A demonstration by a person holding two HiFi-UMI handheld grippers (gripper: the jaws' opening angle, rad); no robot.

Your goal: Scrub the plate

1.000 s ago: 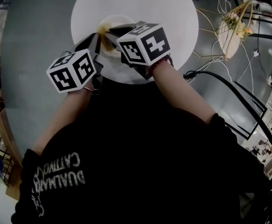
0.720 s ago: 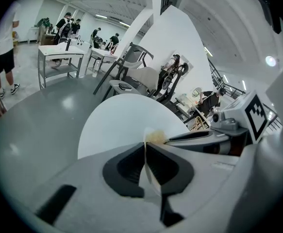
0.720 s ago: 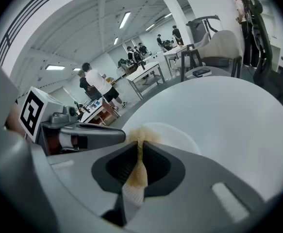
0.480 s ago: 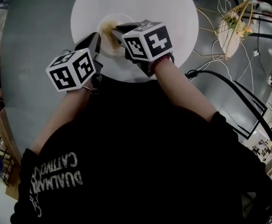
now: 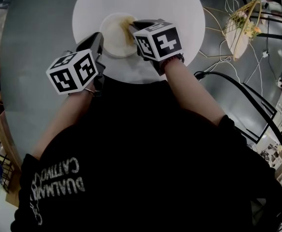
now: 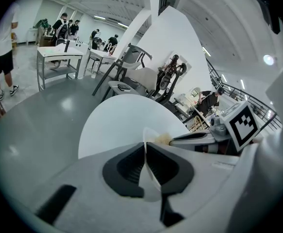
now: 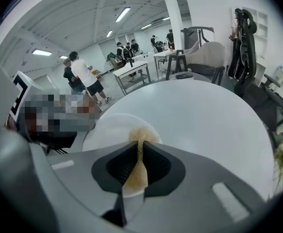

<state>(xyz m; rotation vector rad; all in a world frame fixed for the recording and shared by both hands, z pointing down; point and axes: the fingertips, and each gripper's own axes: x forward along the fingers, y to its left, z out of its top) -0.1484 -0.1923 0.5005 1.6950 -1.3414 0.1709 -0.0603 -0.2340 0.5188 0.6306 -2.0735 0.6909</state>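
A small white plate (image 5: 112,36) lies on the round white table (image 5: 179,8). My left gripper (image 5: 99,39) is shut on the plate's near-left rim; in the left gripper view the rim (image 6: 146,152) stands edge-on between the pads. My right gripper (image 5: 134,28) is shut on a brown-stained wipe (image 5: 129,25) and presses it on the plate's right side. In the right gripper view the wipe (image 7: 137,171) runs up between the pads onto the plate (image 7: 109,130). The left gripper view also shows the right gripper (image 6: 199,139) beside the wipe (image 6: 162,139).
Grey floor surrounds the table. A wire basket with flowers (image 5: 242,25) and black cables (image 5: 228,79) lie on the floor to the right. Chairs (image 7: 204,57), work tables (image 6: 58,57) and people stand farther off.
My right gripper has swept the wipe from the plate's left side to its right side. The brown smear on the plate has thinned. The left gripper has kept still.
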